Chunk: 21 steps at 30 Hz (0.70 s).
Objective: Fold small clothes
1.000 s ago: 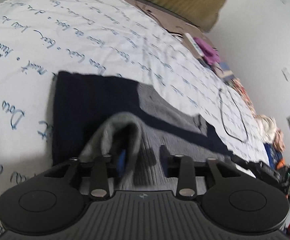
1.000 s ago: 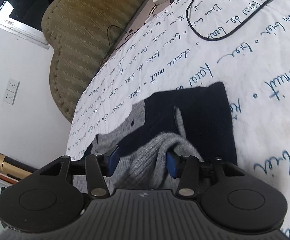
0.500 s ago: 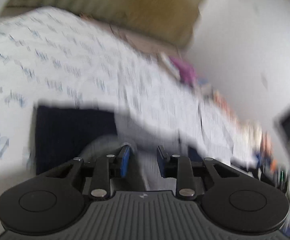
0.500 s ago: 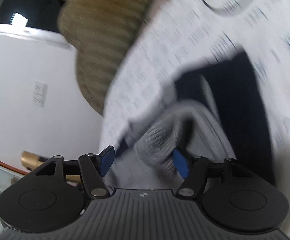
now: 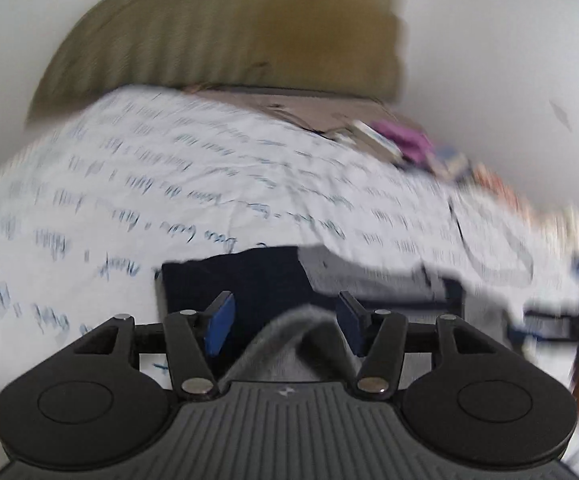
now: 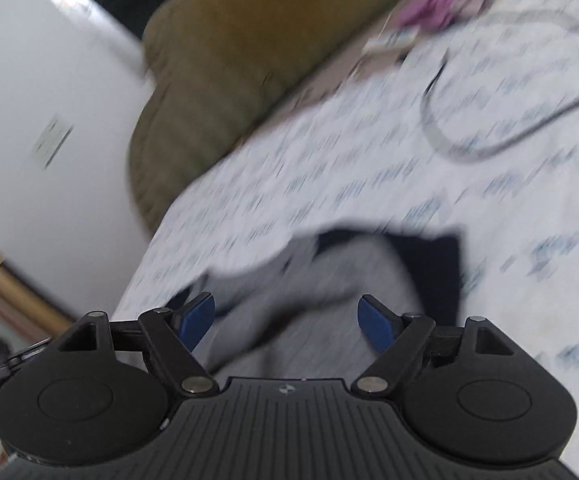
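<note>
I am looking down both wrist views at a navy and grey garment [image 5: 265, 280] lying on the white bedsheet [image 5: 169, 184] printed with blue script. My left gripper [image 5: 285, 322] is hanging over it with its blue pads [image 5: 219, 322] spread apart, and a grey fold of the cloth is humping up between them without being pinched. My right gripper [image 6: 287, 322] is likewise standing wide apart above the grey part of the garment [image 6: 329, 280], holding nothing. A dark cable [image 6: 489, 148] is looping on the sheet beyond the garment, well apart from it. Further back, a purple item [image 5: 405, 140] and other blurred clutter are lying near the olive headboard [image 5: 229, 36]. Both views are smearing with motion blur, so finer detail is escaping me.
</note>
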Each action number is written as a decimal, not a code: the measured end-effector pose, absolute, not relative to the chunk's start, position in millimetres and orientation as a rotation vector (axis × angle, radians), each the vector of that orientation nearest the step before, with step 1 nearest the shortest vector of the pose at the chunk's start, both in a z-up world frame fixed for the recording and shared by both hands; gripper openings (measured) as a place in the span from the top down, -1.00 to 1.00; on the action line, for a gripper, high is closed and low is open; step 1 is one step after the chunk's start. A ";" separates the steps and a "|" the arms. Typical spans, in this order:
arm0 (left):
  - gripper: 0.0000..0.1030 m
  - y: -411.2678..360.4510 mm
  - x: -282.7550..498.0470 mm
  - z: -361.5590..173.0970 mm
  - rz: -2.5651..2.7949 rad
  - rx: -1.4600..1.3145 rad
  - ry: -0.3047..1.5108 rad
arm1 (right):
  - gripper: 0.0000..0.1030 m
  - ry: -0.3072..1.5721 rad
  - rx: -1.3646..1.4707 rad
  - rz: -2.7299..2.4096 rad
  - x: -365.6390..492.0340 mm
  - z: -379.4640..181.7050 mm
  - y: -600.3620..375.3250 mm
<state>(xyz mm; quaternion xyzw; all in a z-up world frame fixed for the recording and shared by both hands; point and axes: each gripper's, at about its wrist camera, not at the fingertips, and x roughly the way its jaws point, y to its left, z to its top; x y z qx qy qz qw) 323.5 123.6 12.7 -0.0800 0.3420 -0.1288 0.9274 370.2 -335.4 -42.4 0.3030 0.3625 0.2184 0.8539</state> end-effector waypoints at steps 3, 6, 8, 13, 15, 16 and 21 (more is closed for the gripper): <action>-0.16 102.2 308.1 22.4 -0.346 0.095 0.651 | -0.52 0.831 0.643 0.496 374.3 -49.8 -321.1; -0.47 72.3 281.3 23.3 -0.443 0.462 0.502 | -0.52 0.847 0.599 0.471 371.5 -49.7 -306.7; -0.69 49.9 257.7 9.9 -0.461 0.785 0.342 | -0.56 0.858 0.585 0.464 371.6 -52.4 -305.8; -0.70 20.8 242.3 -28.2 -0.523 1.220 0.269 | -0.62 0.861 0.560 0.455 370.0 -52.8 -299.8; -0.68 14.9 247.5 -43.8 -0.522 1.339 0.268 | -0.63 0.863 0.558 0.448 368.7 -53.4 -299.0; -0.67 12.8 249.2 -50.4 -0.518 1.389 0.251 | -0.63 0.863 0.558 0.445 368.0 -53.0 -298.6; -0.01 0.9 255.2 -69.0 -0.584 1.561 0.249 | -0.67 0.860 0.565 0.437 368.0 -55.6 -297.7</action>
